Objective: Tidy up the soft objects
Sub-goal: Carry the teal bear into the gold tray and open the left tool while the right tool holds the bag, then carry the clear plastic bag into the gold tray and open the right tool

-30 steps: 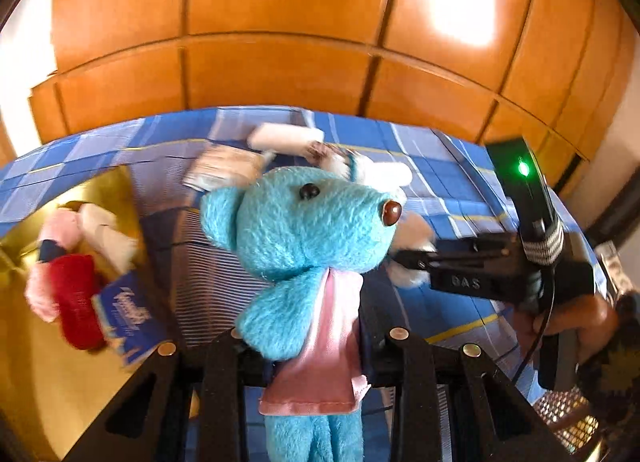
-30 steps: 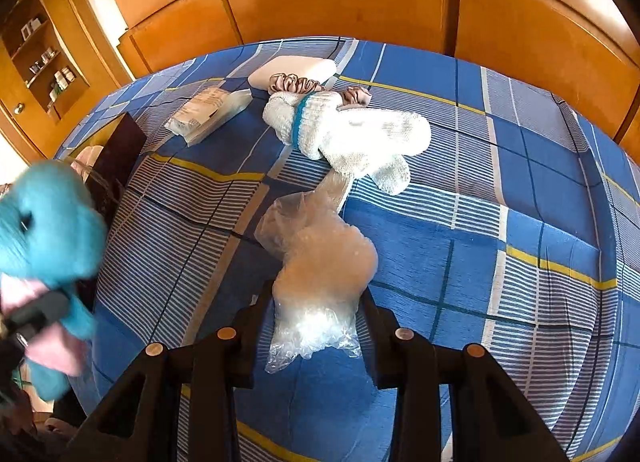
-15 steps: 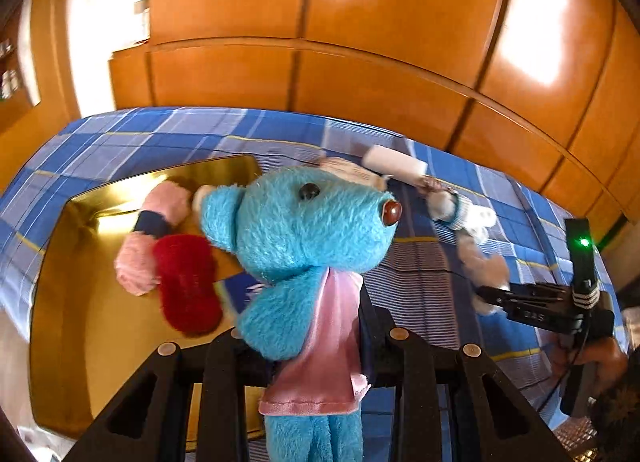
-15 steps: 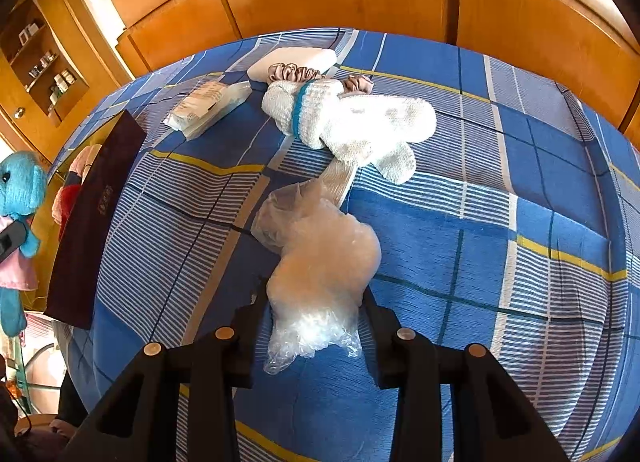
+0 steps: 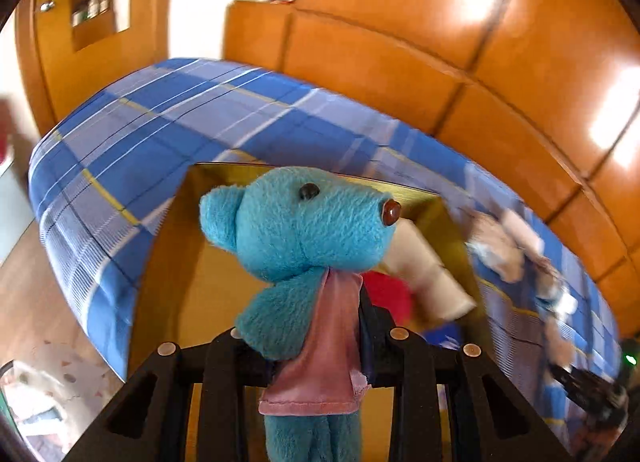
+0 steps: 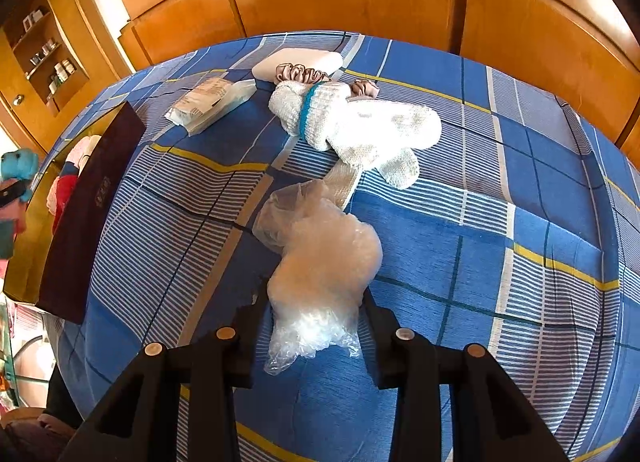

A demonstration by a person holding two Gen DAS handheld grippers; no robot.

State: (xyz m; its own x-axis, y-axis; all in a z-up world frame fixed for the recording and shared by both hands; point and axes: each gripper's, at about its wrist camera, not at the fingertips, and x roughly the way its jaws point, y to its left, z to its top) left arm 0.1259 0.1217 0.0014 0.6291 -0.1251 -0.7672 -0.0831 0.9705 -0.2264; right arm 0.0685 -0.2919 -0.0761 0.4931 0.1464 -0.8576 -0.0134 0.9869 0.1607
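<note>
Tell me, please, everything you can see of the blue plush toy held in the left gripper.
The blue plush toy is a fuzzy turquoise animal with a rounded ear, one dark bead eye and a brown bead nose. A pink fabric garment covers its chest. It stands upright, head above the jaws, with the left gripper shut on its torso and its legs hanging below. It is held above a gold-lined box that holds other soft things. In the right wrist view it shows small at the left edge.

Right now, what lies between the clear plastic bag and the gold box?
Right wrist view: only bare blue plaid bedspread between the plastic bag and the gold box.
</note>
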